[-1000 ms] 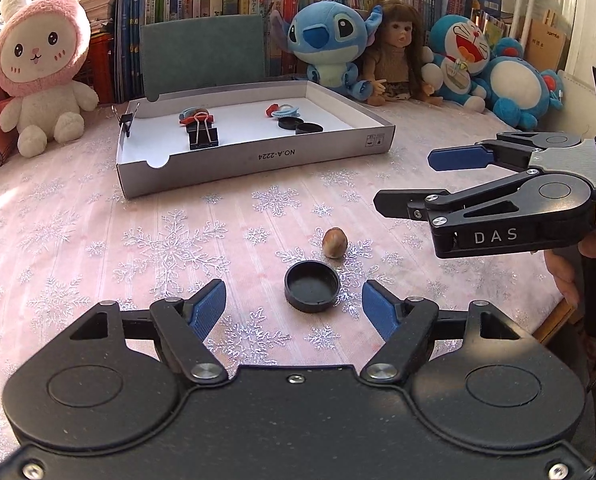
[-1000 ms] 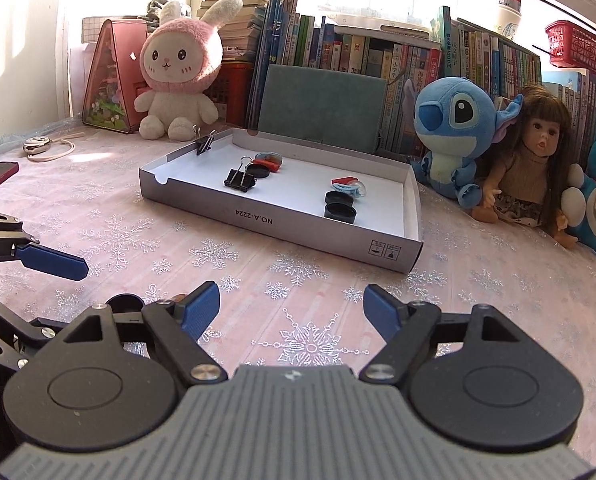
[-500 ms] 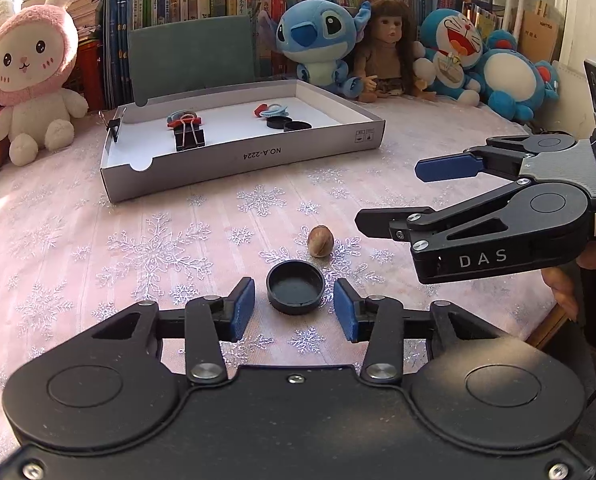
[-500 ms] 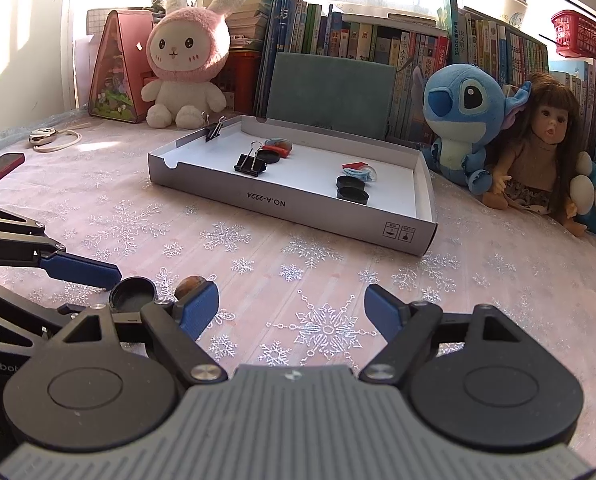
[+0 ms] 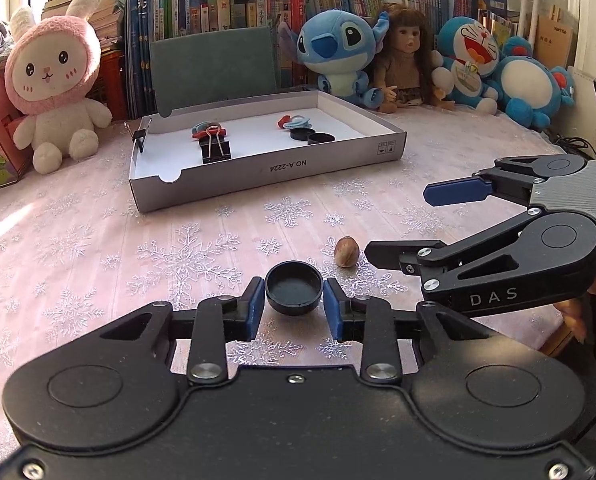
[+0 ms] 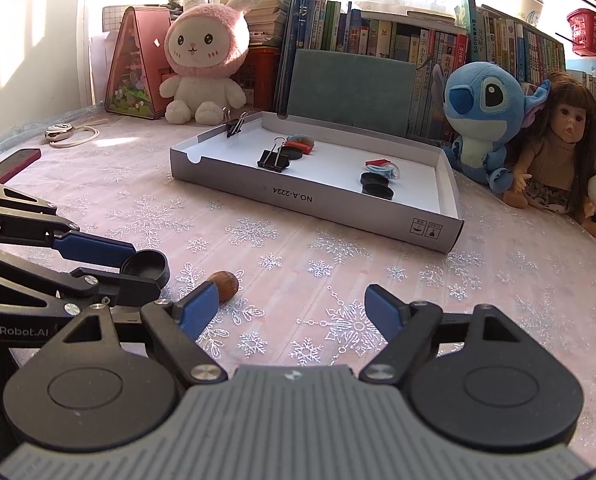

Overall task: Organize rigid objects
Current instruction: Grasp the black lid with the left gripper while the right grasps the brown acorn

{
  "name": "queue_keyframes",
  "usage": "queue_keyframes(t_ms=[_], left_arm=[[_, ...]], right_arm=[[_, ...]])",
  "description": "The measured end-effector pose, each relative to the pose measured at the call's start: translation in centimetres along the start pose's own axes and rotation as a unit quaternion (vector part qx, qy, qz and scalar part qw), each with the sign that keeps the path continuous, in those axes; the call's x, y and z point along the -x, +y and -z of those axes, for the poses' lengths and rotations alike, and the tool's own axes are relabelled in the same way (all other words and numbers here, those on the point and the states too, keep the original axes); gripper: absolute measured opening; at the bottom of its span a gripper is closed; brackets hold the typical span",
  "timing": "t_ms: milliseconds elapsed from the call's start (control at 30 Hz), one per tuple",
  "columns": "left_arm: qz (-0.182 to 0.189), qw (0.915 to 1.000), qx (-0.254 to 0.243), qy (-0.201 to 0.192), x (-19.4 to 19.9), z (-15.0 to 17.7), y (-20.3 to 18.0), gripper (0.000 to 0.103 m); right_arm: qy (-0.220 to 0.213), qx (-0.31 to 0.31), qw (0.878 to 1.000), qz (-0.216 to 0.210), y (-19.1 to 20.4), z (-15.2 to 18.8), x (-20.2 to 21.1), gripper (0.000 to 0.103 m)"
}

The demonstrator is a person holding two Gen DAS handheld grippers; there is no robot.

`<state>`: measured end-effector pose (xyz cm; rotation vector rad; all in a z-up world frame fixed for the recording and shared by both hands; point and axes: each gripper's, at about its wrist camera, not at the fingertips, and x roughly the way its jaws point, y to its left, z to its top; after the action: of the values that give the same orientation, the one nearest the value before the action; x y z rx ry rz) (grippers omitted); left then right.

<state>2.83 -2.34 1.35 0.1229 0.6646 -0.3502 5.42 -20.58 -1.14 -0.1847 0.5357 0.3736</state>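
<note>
My left gripper (image 5: 294, 307) is clamped on the black cap (image 5: 293, 287), bound for the tray (image 5: 281, 168); right gripper (image 6: 285, 308) hangs wide near the nut (image 6: 223, 285).

The surface (image 5: 97, 240) wears a pink cloth with shiny silver snowflakes all over it. The little round cap (image 5: 293, 288) is black, the nut (image 5: 344, 257) is brown, and the tray (image 6: 438, 228) is grey outside and white inside. Both tongs (image 5: 293, 312) (image 6: 285, 312) are black with blue pads (image 5: 253, 312), and the bunny (image 6: 205, 60) is pink and white.
</note>
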Motion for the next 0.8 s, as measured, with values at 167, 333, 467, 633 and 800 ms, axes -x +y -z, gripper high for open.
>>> queue_keyframes(t_ms=[167,333,467,633,800], left_arm=[[-0.017,0.9998,0.008,-0.001,0.0,0.0,0.8,0.03],[-0.027,0.9995,0.017,0.002,-0.1,0.0,1.5,0.03],[-0.033,0.9993,0.018,0.0,0.1,0.1,1.8,0.03],[-0.038,0.999,0.023,-0.001,0.1,0.2,2.1,0.03],[-0.039,0.9989,0.025,-0.001,0.1,0.2,2.2,0.03]], right_arm=[[0.001,0.017,1.0,-0.013,1.0,0.0,-0.3,0.088],[0.007,0.037,0.999,-0.021,2.2,0.1,-0.8,0.083],[0.01,0.048,0.998,-0.026,3.0,0.1,-1.0,0.075],[0.006,0.051,0.998,-0.032,3.6,0.0,-1.1,0.065],[-0.003,0.038,0.999,-0.026,3.9,0.1,-1.1,0.041]])
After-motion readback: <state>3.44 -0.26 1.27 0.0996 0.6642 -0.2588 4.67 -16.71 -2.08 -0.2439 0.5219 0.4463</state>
